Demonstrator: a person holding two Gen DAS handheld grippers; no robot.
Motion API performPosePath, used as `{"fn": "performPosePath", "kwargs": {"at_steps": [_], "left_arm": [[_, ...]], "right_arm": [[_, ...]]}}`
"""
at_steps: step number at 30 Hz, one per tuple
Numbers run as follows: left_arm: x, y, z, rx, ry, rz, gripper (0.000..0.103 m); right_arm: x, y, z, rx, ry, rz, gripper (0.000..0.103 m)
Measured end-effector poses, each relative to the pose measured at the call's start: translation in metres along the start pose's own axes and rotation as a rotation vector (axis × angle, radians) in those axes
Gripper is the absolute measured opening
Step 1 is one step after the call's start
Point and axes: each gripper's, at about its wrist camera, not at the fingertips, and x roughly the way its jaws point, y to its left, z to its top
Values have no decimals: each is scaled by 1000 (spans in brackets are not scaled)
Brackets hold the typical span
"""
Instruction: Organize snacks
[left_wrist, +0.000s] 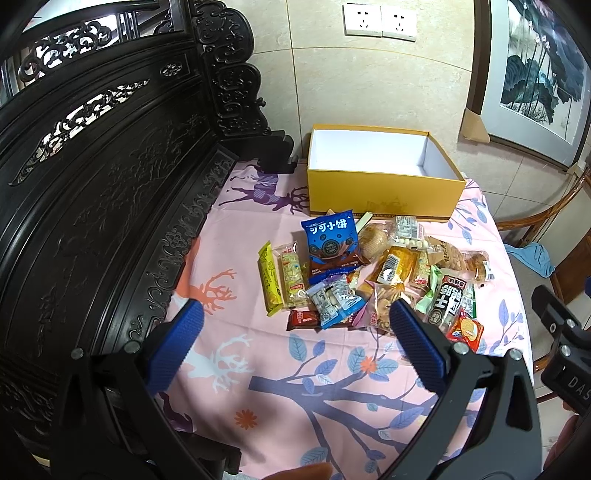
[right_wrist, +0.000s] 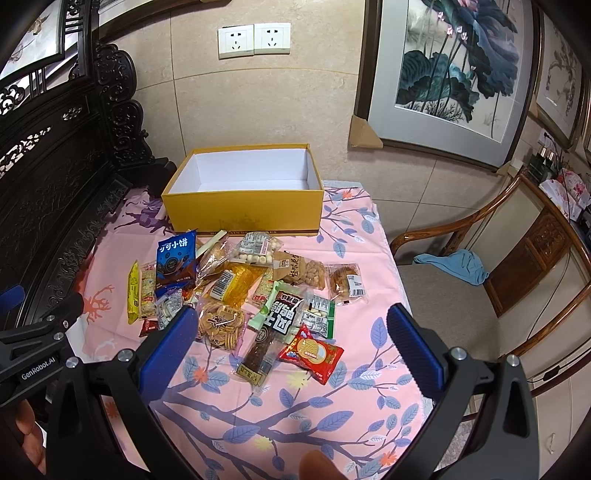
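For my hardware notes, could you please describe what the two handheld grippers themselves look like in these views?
Both look alike: the left gripper and the right gripper each have a black frame with silver round fasteners and two fingers faced with blue ribbed pads. In the right wrist view, the left gripper's black body bears white "GenRobot.AI" lettering. No cables or sleeves show.

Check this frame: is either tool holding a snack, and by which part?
Nothing is held. The left tool and the right tool are both open above the tablecloth, short of the snack pile. The yellow box is empty.
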Motion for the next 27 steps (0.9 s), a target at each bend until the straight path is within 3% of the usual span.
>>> {"fn": "performPosePath", "kwargs": {"at_steps": [27], "left_arm": [[2,-1,0,-5,-1,-10,101]], "right_arm": [[4,0,0,2,4,-1,102]]}}
